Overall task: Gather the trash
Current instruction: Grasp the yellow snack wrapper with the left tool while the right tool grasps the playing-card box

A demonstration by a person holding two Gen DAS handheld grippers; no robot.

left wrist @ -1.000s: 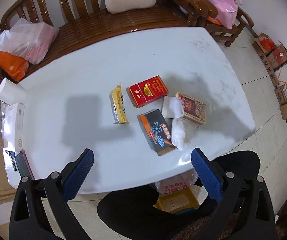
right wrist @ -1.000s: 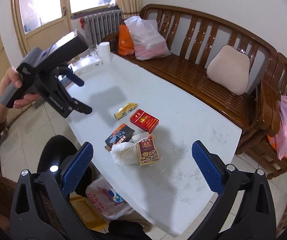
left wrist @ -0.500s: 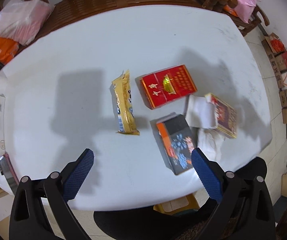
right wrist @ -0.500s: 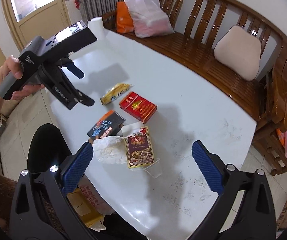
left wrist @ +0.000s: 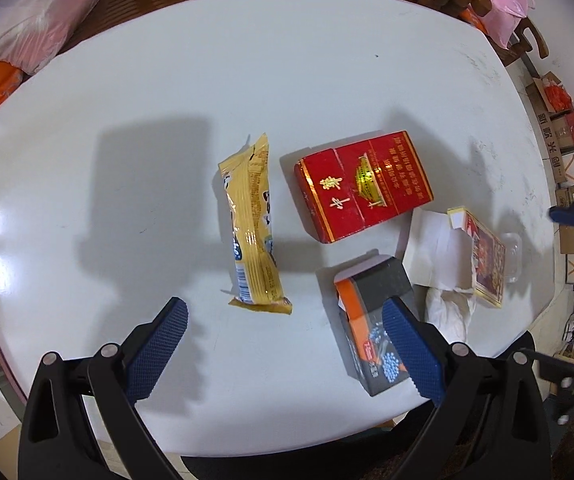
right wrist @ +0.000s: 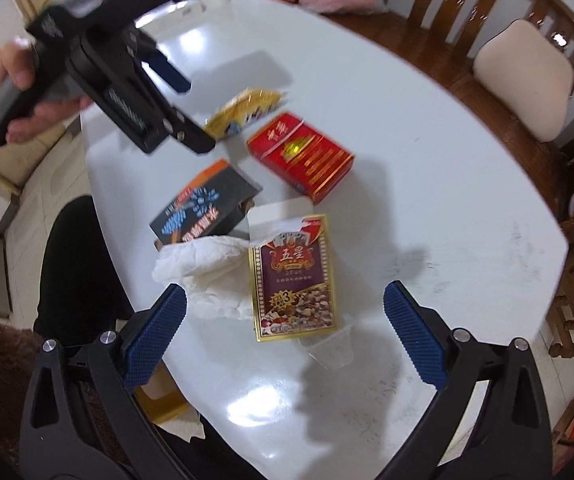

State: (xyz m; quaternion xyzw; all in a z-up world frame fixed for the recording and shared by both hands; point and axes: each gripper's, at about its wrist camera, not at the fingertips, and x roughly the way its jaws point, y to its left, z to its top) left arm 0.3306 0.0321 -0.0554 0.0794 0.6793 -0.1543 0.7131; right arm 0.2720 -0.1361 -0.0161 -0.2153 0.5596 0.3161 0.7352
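Observation:
On the white table (left wrist: 167, 80) lie a yellow snack wrapper (left wrist: 253, 228), a red cigarette pack (left wrist: 363, 184), a black and orange box (left wrist: 375, 320), a maroon and gold box with an open white flap (left wrist: 485, 258) and a crumpled white tissue (left wrist: 447, 310). My left gripper (left wrist: 283, 350) is open just above the table, in front of the wrapper's near end. My right gripper (right wrist: 285, 332) is open over the maroon box (right wrist: 293, 280) and the tissue (right wrist: 207, 268). The right wrist view also shows the wrapper (right wrist: 247, 112), the red pack (right wrist: 301, 156) and the black box (right wrist: 207, 204).
A wooden bench (right wrist: 467, 20) with a beige cushion (right wrist: 527, 80) and plastic bags (left wrist: 31, 24) runs behind the table. A clear plastic lid (right wrist: 331, 346) lies beside the maroon box. Cardboard boxes (left wrist: 567, 128) stand on the floor. A yellow bin (right wrist: 163, 400) sits under the table edge.
Both grippers have come down closer to the table. The left one has moved in toward the yellow wrapper, the right one toward the maroon box and tissue. Both stay open.

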